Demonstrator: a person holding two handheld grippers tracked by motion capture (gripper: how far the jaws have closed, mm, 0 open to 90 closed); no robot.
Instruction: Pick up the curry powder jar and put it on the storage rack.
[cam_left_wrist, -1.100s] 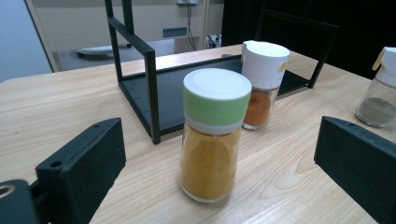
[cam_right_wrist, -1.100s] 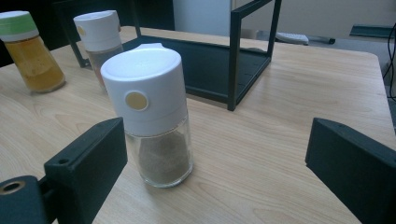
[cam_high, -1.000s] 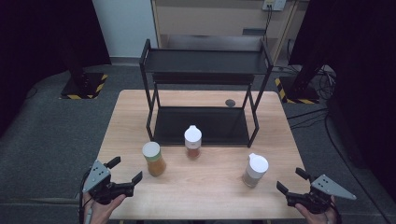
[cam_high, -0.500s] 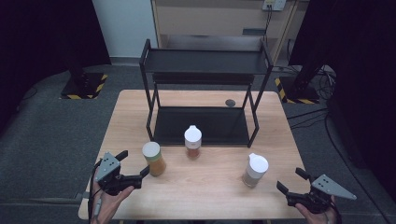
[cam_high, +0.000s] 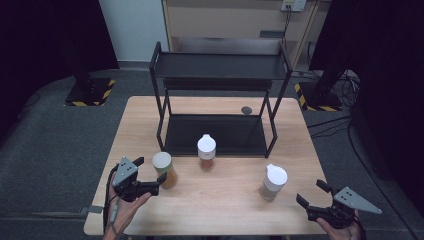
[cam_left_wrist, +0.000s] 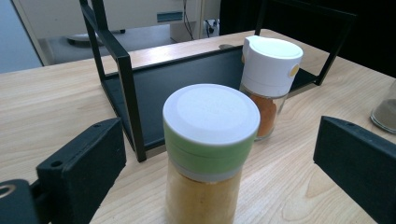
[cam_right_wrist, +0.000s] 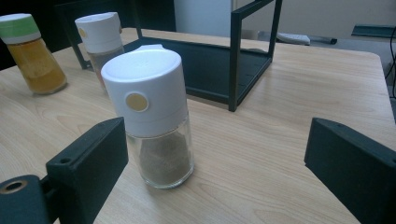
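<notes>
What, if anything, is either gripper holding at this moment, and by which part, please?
Nothing is held. The left gripper is open with its jaws either side of the green-lidded jar, not touching it; the right gripper is open, short of the white-capped jar.

Left claw (cam_high: 151, 175) spread wide, right claw (cam_high: 312, 192) likewise, hands low

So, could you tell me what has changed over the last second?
The left gripper has moved forward and inward to the green-lidded jar, which now stands between its open jaws, not yet gripped. The right gripper, the other two jars and the rack stayed put.
</notes>
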